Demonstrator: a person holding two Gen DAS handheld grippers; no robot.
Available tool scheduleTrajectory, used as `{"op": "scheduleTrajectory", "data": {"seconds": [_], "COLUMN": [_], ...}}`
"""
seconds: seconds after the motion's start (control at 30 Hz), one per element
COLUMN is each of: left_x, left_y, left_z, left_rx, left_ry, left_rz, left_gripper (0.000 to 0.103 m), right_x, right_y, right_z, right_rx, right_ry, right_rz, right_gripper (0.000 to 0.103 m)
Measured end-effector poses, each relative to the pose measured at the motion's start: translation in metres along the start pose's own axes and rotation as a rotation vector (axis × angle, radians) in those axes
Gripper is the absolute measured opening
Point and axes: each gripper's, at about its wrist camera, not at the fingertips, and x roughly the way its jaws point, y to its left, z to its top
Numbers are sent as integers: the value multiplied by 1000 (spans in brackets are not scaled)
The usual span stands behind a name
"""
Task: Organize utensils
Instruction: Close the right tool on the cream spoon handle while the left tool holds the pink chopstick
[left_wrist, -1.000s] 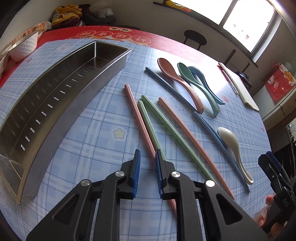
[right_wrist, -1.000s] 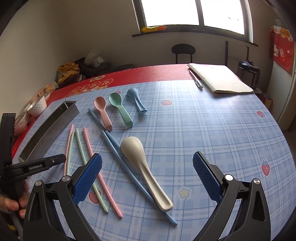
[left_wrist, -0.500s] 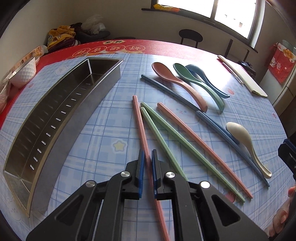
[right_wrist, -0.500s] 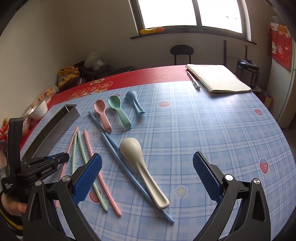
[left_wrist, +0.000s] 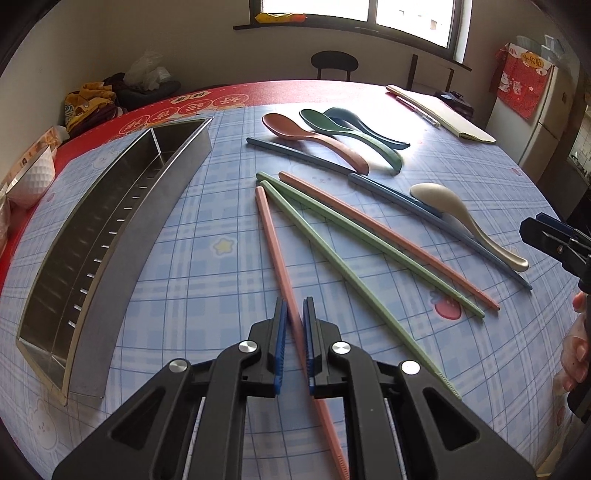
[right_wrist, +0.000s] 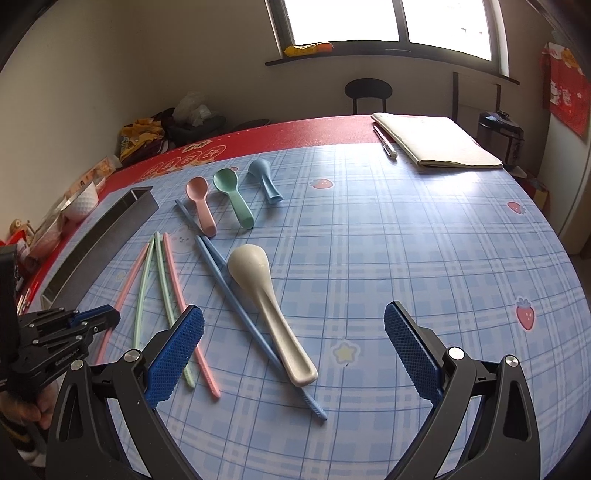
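Observation:
My left gripper (left_wrist: 294, 314) is shut on a pink chopstick (left_wrist: 275, 243) that lies on the blue checked tablecloth; it also shows from the side in the right wrist view (right_wrist: 107, 318). Beside it lie two green chopsticks (left_wrist: 343, 266), a second pink chopstick (left_wrist: 388, 240) and two dark blue chopsticks (left_wrist: 417, 206). A cream spoon (right_wrist: 266, 295) rests on a blue chopstick. Pink (left_wrist: 314, 138), green (left_wrist: 351, 136) and blue (left_wrist: 369, 129) spoons lie further back. My right gripper (right_wrist: 293, 349) is wide open and empty above the cream spoon's handle.
A long curved steel utensil tray (left_wrist: 92, 240) stands at the left, empty. A white bowl (left_wrist: 31, 181) sits at the far left edge. A notebook and pen (right_wrist: 436, 144) lie at the back right. A chair (right_wrist: 367, 90) stands behind the table.
My left gripper has closed from slightly open onto the pink chopstick. The chopstick's far end has swung a little. My right gripper stays open.

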Motion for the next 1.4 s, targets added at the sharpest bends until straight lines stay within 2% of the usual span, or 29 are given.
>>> {"op": "scheduleTrajectory", "data": {"seconds": [0.13, 0.23, 0.27, 0.3, 0.33, 0.37, 0.5, 0.63, 0.7, 0.8, 0.9, 1.07, 1.4], "left_x": [0, 0, 1, 1, 1, 1, 1, 1, 0, 1, 0, 0, 0], "left_y": [-4, 1, 3, 7, 9, 11, 7, 6, 8, 12, 12, 11, 9], "left_z": [-1, -1, 0, 0, 0, -1, -1, -1, -1, -1, -2, -1, -1], "left_rx": [26, 10, -3, -18, -33, -43, -32, -28, -40, -60, -52, -45, -41], "left_ry": [-31, -34, -34, -35, -36, -38, -39, -40, -41, -41, -42, -41, -41], "left_rz": [12, -12, -28, -44, -58, -67, -51, -44, -59, -83, -77, -71, -60], "left_gripper": [9, 9, 9, 9, 9, 9, 9, 9, 9, 9, 9, 9, 9], "right_x": [0, 3, 4, 6, 9, 11, 25, 40, 44, 51, 55, 63, 67], "right_y": [1, 2, 3, 4, 4, 4, 6, 9, 12, 19, 28, 37, 37], "right_z": [-3, -4, -4, -4, -4, -4, -2, 3, 7, 9, 11, 15, 19], "right_rx": [-24, -54, -63, -73, -82, -88, -121, -133, -148, -181, -218, -237, -221], "right_ry": [7, 31, 42, 56, 72, 85, 128, 160, 167, 179, 183, 169, 162], "right_rz": [2, 20, 27, 32, 30, 22, 12, 8, -5, -22, -36, -33, -21], "right_gripper": [95, 94, 90, 75, 69, 68, 48, 41, 34, 31, 24, 18, 20]}}
